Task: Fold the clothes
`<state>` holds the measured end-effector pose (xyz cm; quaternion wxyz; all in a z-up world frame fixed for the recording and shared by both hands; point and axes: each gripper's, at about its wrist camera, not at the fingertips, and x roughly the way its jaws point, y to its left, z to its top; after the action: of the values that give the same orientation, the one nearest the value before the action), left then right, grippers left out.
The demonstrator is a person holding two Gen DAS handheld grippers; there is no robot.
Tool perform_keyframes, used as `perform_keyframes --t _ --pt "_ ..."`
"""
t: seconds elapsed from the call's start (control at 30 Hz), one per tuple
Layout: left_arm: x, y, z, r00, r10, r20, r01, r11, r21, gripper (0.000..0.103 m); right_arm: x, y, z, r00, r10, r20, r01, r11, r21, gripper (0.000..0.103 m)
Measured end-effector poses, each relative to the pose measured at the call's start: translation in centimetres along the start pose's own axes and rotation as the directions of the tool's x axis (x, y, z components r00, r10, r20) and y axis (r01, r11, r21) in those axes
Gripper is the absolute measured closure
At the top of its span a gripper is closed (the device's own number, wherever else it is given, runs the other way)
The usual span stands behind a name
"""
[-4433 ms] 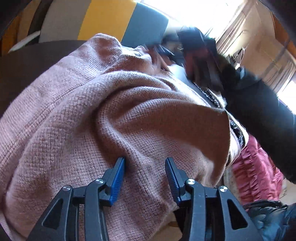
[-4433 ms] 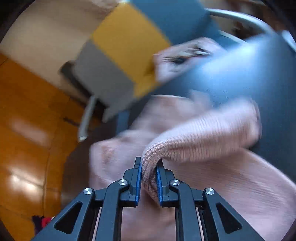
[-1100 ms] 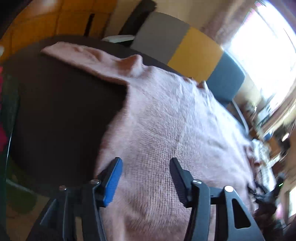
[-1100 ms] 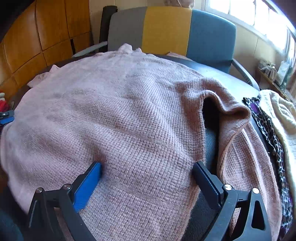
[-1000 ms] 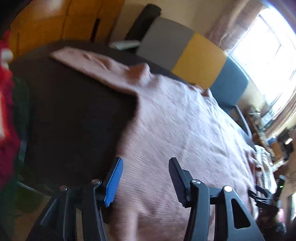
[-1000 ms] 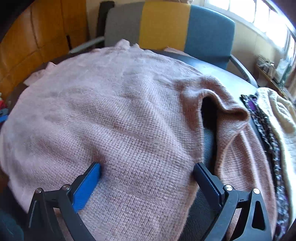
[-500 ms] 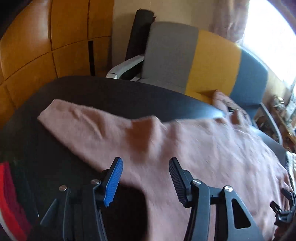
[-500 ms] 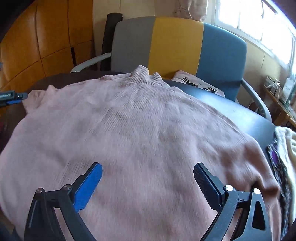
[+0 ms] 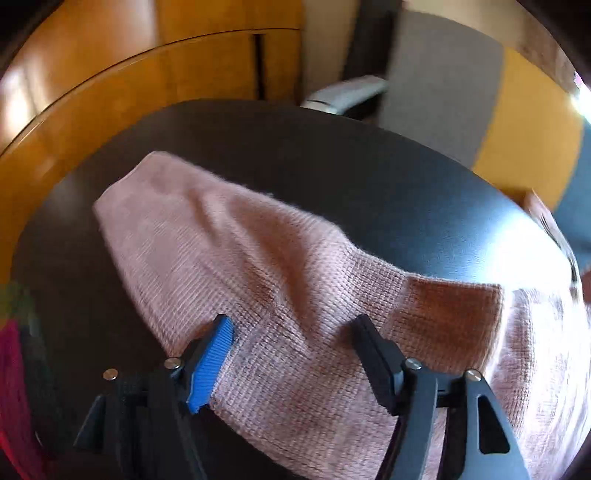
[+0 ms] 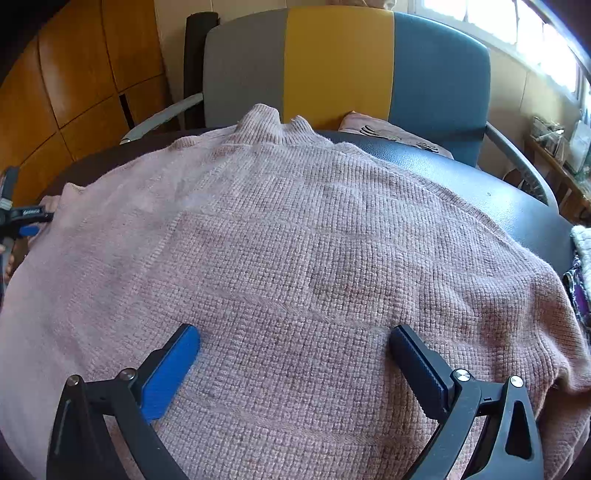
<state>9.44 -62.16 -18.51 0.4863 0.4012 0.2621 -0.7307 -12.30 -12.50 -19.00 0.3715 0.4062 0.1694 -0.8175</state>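
Lying flat on the dark surface (image 10: pixel 517 206), the pink sweater (image 10: pixel 295 258) is sitting beneath both grippers, left (image 9: pixel 291 332) and right (image 10: pixel 295 339), fingers spread.

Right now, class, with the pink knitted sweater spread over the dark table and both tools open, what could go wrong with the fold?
1. The left tool, open over the sleeve, might pinch one layer only.
2. The pink knitted sweater overhangs the dark table and could slide off.

Looks like a home living rm or lounge: wood-panelled wall (image 10: pixel 74 74), upholstered armchair (image 10: pixel 340 62) in grey/yellow/blue w/ metal armrests, dark round table (image 9: pixel 369 177), sunlit window (image 10: pixel 517 33), cluttered side shelf (image 10: pixel 554 147).
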Motion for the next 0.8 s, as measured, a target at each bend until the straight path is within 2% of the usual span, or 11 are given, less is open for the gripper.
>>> perform_keyframes --t 0.13,0.27,0.33,0.37,0.43,0.5,0.57,0.63,0.67,0.73,0.8 --pt "-1.1 3.0 -1.7 0.997 0.082 0.000 -0.082 0.992 -0.095 0.032 0.3 0.0 0.2 1.000 -0.018 -0.001 0.018 1.000 -0.008 0.000" --pt "-2.0 4.1 -1.7 0.988 0.138 -0.071 -0.148 0.976 -0.161 0.031 0.5 0.3 0.3 0.999 -0.042 0.001 0.042 0.999 -0.024 0.000" --pt "-3.2 3.9 -1.6 0.983 0.166 -0.080 -0.179 0.964 -0.195 0.051 0.5 0.3 0.4 0.999 -0.045 0.002 0.045 0.999 -0.026 0.000" --pt "-4.7 3.0 -1.8 0.985 0.167 -0.035 -0.171 0.967 -0.191 0.051 0.6 0.3 0.4 0.999 -0.047 0.002 0.047 0.999 -0.027 0.000" --pt "-7.8 -0.4 -3.2 0.997 0.065 0.048 -0.058 0.990 -0.126 0.050 0.7 0.3 0.5 0.999 -0.049 0.002 0.049 0.998 -0.027 0.000" --pt "-10.5 -4.1 -5.4 0.994 -0.052 0.097 0.056 0.998 -0.043 0.049 0.7 0.2 0.6 0.999 -0.047 0.002 0.047 0.999 -0.025 0.000" --pt "-12.6 -8.2 -8.3 0.979 -0.164 0.118 0.158 0.986 0.059 0.049 0.8 0.3 0.6 0.999 -0.046 0.002 0.046 0.999 -0.021 0.000" --pt "-13.3 -12.1 -11.5 0.963 -0.252 0.096 0.235 0.958 0.164 0.049 0.6 0.5 0.2 0.999 -0.041 0.004 0.041 0.999 -0.015 0.000" --pt "-13.4 -13.7 -13.1 0.956 -0.283 0.075 0.262 0.942 0.210 0.049 0.3 0.5 -0.1 0.999 -0.039 0.005 0.039 0.999 -0.011 0.000" --pt "-12.8 -15.3 -15.9 0.955 -0.296 0.032 0.278 0.925 0.258 0.048 0.0 0.5 -0.3 0.999 -0.034 0.005 0.034 0.999 -0.006 0.000" --pt "-12.8 -15.5 -17.1 0.955 -0.291 0.066 0.262 0.924 0.277 0.045 0.1 0.5 -0.4 1.000 -0.029 0.005 0.029 1.000 -0.002 0.000"
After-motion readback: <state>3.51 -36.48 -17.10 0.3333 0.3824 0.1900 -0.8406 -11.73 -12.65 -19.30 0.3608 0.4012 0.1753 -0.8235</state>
